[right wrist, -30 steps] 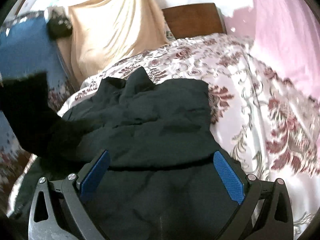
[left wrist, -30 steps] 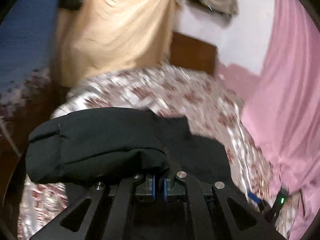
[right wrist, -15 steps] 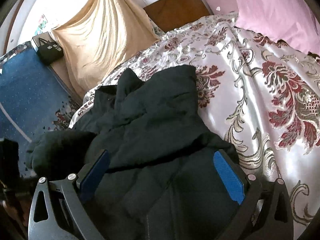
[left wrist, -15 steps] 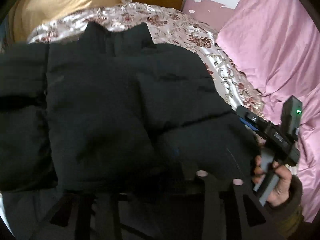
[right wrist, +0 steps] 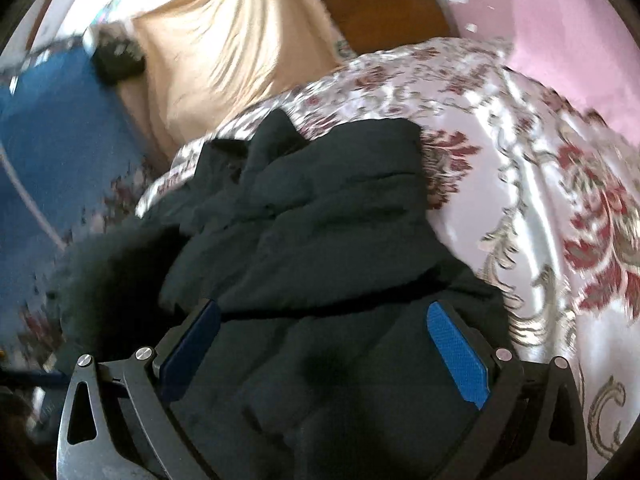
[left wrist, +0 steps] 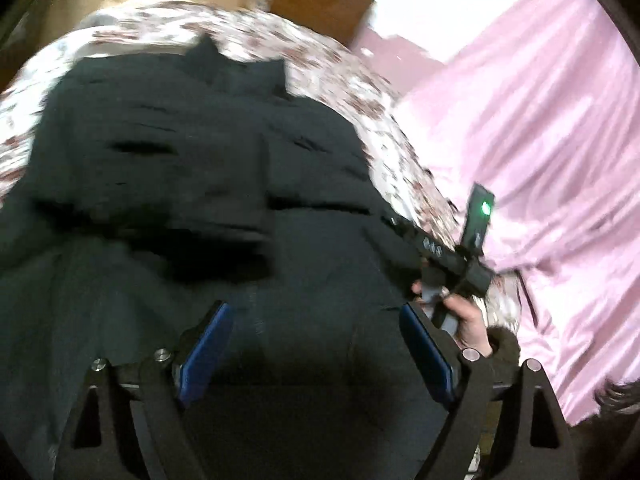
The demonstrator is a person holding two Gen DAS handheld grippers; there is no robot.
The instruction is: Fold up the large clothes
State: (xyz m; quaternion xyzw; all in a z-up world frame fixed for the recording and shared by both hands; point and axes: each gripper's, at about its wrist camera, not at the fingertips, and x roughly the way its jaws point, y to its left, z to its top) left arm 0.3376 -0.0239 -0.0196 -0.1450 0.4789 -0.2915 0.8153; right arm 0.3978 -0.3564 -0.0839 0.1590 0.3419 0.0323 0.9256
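Observation:
A large black padded jacket [left wrist: 192, 184] lies on a bed with a floral satin cover [left wrist: 328, 64], collar at the far end. A sleeve is folded across its front. My left gripper [left wrist: 312, 344] is open and empty just above the jacket's lower part. In the right wrist view the jacket [right wrist: 336, 216] fills the middle, and my right gripper [right wrist: 324, 344] is open and empty over its lower right part. The right gripper [left wrist: 452, 252] also shows in the left wrist view at the jacket's right edge, held by a hand.
A pink curtain [left wrist: 560, 160] hangs right of the bed. A wooden headboard [right wrist: 388, 12] and a beige cloth [right wrist: 232, 52] stand at the far end. A blue patterned surface [right wrist: 60, 140] lies left of the bed. The bed cover [right wrist: 540, 200] is bare right of the jacket.
My left gripper was shut on the black sleeve, carried it over the jacket's front, and has opened and let it go. The right gripper stayed open over the jacket.

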